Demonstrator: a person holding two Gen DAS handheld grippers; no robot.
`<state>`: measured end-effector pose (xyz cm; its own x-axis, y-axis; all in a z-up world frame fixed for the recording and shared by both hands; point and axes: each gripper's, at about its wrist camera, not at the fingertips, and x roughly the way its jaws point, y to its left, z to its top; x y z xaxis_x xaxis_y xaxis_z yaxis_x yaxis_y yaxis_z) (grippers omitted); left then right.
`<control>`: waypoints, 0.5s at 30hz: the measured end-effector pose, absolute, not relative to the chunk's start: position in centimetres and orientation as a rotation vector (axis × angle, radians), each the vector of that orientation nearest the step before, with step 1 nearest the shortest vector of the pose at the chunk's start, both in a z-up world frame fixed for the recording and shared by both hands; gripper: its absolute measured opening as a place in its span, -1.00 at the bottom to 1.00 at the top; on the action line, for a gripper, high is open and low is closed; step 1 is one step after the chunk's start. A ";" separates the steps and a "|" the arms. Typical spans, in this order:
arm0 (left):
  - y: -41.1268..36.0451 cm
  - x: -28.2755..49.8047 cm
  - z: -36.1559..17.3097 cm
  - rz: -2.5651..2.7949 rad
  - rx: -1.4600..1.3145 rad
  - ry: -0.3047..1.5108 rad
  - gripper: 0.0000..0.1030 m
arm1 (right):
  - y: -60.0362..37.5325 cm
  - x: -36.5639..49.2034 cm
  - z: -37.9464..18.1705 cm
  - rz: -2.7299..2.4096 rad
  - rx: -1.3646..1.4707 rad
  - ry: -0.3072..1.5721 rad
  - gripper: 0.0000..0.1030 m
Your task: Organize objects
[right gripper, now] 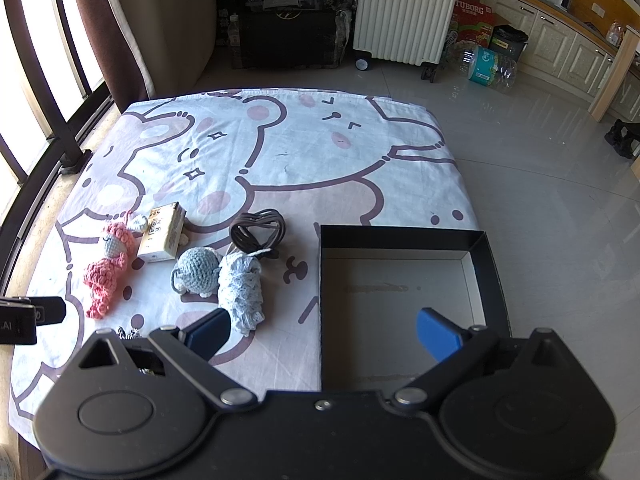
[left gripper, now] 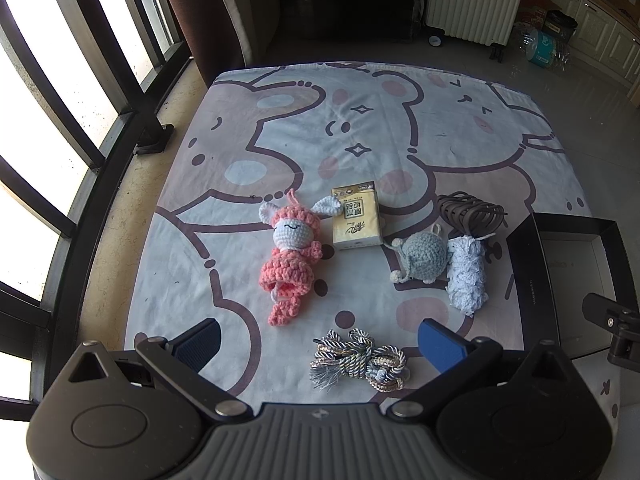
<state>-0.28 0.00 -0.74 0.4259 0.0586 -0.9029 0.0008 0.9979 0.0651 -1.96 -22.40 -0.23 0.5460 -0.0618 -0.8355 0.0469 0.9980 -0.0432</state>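
Open cloth (left gripper: pixel 280 128) beyond the tissue pack (left gripper: pixel 355 216): free passage. Tight cluster: grey ball (left gripper: pixel 424 258) touching white yarn (left gripper: pixel 466 276), brown cord (left gripper: pixel 470 210) just behind. Black box (right gripper: pixel 492 264) interior bare, walls upright. Braided cord (left gripper: pixel 358 360) between left gripper (left gripper: pixel 320 346) fingers.

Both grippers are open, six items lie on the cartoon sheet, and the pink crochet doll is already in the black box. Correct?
Not quite: the black box holds nothing, as the right wrist view shows. The pink crochet doll lies on the sheet beside the tissue pack. The rest stands.
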 end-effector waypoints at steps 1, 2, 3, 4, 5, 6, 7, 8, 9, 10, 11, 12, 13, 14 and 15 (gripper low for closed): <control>0.0 -0.3 -0.7 0.036 0.059 1.131 1.00 | -22.4 -2.0 -0.2 -0.064 -0.017 0.992 0.95; 0.0 -0.3 -0.7 0.036 0.058 1.131 1.00 | -22.4 -1.9 -0.2 -0.065 -0.017 0.992 0.95; 0.0 -0.3 -0.7 0.036 0.058 1.131 1.00 | -22.4 -2.0 -0.2 -0.064 -0.017 0.992 0.95; 0.0 -0.3 -0.7 0.036 0.059 1.131 1.00 | -22.4 -2.0 -0.2 -0.064 -0.017 0.992 0.95; 0.0 -0.3 -0.7 0.036 0.059 1.131 1.00 | -22.4 -1.9 -0.2 -0.064 -0.017 0.992 0.95; 0.0 -0.3 -0.7 0.036 0.059 1.131 1.00 | -22.4 -1.9 -0.2 -0.064 -0.017 0.992 0.95; 0.0 -0.3 -0.7 0.036 0.058 1.131 1.00 | -22.4 -1.9 -0.2 -0.064 -0.017 0.992 0.95; 0.0 -0.2 -0.7 0.036 0.058 1.131 1.00 | -22.4 -2.0 -0.2 -0.064 -0.017 0.993 0.95; 0.0 -0.3 -0.7 0.036 0.059 1.131 1.00 | -22.4 -2.0 -0.2 -0.064 -0.017 0.993 0.95; 0.0 -0.2 -0.7 0.036 0.059 1.131 1.00 | -22.4 -1.9 -0.2 -0.064 -0.017 0.993 0.95; 0.0 -0.2 -0.7 0.036 0.058 1.131 1.00 | -22.4 -1.9 -0.2 -0.064 -0.017 0.993 0.95; 0.0 -0.3 -0.7 0.036 0.058 1.131 1.00 | -22.5 -1.9 -0.2 -0.064 -0.016 0.992 0.95; 0.0 -0.2 -0.7 0.036 0.058 1.131 1.00 | -22.5 -1.9 -0.2 -0.064 -0.016 0.992 0.95; 0.0 -0.3 -0.7 0.036 0.058 1.131 1.00 | -22.5 -1.9 -0.2 -0.064 -0.016 0.992 0.95; 0.0 -0.2 -0.7 0.037 0.057 1.131 1.00 | -22.5 -1.9 -0.2 -0.065 -0.016 0.992 0.95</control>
<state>-0.25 0.04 -0.70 0.4257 0.0581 -0.9030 -0.0003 0.9979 0.0641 -1.87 -22.50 -0.19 0.5452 -0.0620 -0.8360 0.0477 0.9979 -0.0429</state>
